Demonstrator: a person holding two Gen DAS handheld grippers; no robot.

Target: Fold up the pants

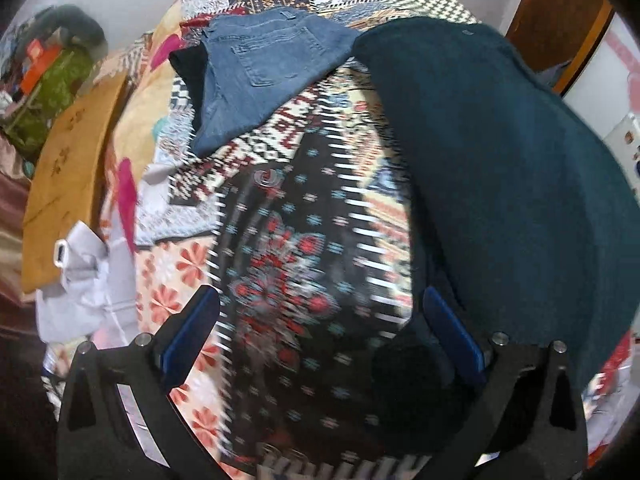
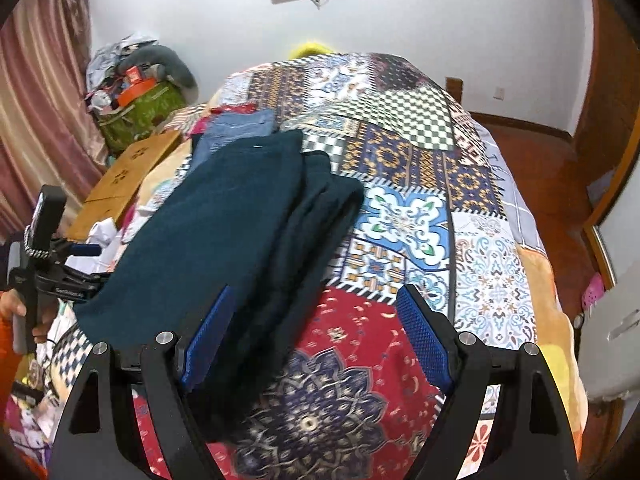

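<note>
Bed, near middle: open patchwork quilt (image 1: 304, 288), nothing lying on it; room to pass between the two garments.
Bed, right half: quilt bare out to the right edge and far end, widest free stretch.
Teal pants (image 2: 224, 232): folded stack lying lengthwise left of centre, low obstacle.
Jeans (image 1: 256, 76): folded, at the far end of the teal pants, touching them.
Left edge: cardboard box (image 2: 128, 176) just beside the bed, loose white cloth (image 1: 80, 280) piled near it.
Far left corner: green bag (image 2: 140, 116) heaped with clutter, blocked.
Left gripper (image 2: 86, 250): over the left edge by the teal pants, occupying that approach.
</note>
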